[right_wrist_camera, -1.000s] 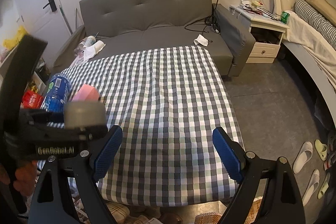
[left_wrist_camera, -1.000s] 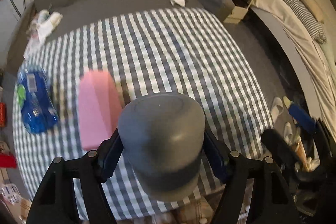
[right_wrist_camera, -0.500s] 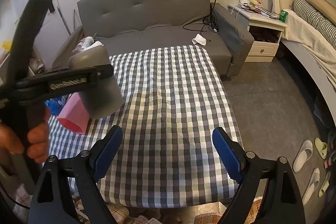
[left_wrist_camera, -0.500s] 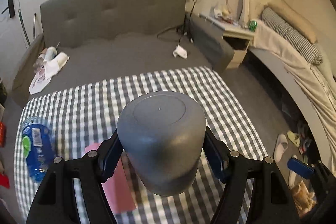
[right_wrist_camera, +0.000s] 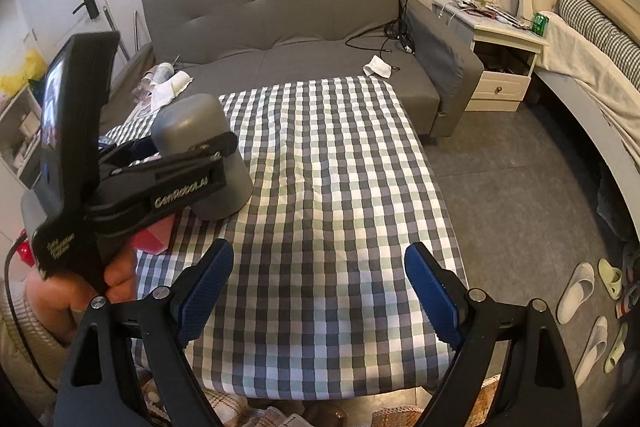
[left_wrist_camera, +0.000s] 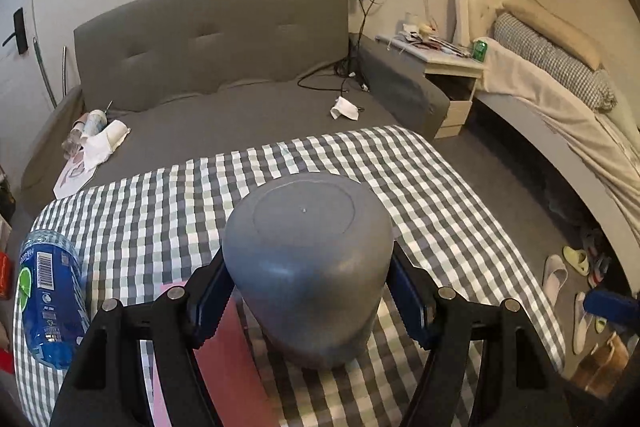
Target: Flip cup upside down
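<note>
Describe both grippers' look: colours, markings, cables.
Both match: black plastic scissor-style arms with silver rivets and textured blue pads. The left gripper carries white "GenRobot.AI" lettering on its side, a rear screen, and a thin black cable below the bare hand. The right gripper shows no lettering or cable here.

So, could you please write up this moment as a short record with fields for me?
cup: grey cup, closed base facing up and away from the camera, rim downward
cup contact: rim looks on or just above the checked cloth; cannot tell which
left claw: left claw shut on the cup's sides
right claw: right claw open, empty, over the cloth
nearby: pink block and blue bottle left of the cup
</note>
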